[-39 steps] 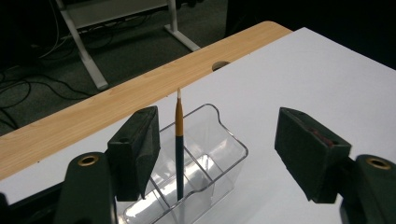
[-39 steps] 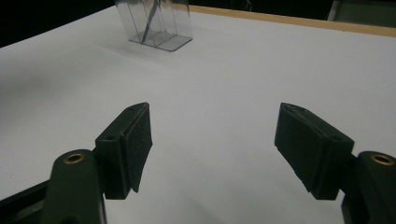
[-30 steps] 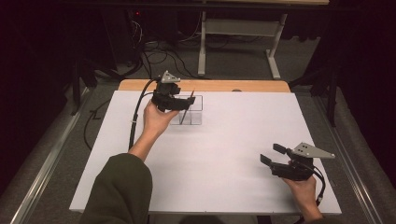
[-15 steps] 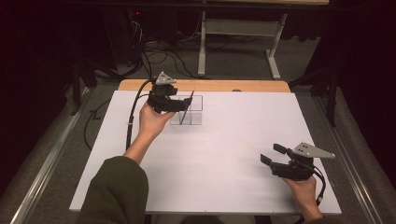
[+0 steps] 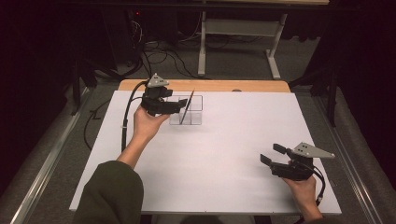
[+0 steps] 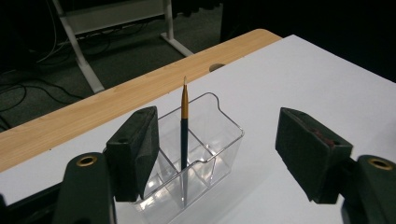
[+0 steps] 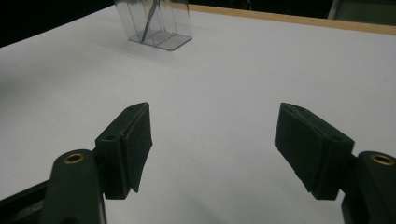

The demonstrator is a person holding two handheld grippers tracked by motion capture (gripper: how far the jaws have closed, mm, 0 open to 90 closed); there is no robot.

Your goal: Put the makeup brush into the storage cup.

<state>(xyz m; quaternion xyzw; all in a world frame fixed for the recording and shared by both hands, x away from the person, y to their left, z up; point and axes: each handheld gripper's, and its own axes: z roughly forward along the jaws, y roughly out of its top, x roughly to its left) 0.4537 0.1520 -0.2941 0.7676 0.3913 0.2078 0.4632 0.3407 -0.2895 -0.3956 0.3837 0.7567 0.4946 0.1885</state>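
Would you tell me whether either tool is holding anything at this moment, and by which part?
Nothing is held. The left tool stands open by the clear holder with its paintbrush; the right tool is open too.

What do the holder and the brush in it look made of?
Holder: clear, glossy, probably plastic; the table shows through its walls and its edges catch highlights. Brush: dark, smooth handle, wood or plastic, with a gold, metallic-looking ferrule and a pale tip.

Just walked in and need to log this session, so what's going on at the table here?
A person holds a claw in each hand over a white table. The left claw is open beside a clear plastic holder, where a thin paintbrush stands leaning, bristles up; the pads are not touching it. The right claw is open too, near the table's front edge, holding nothing.
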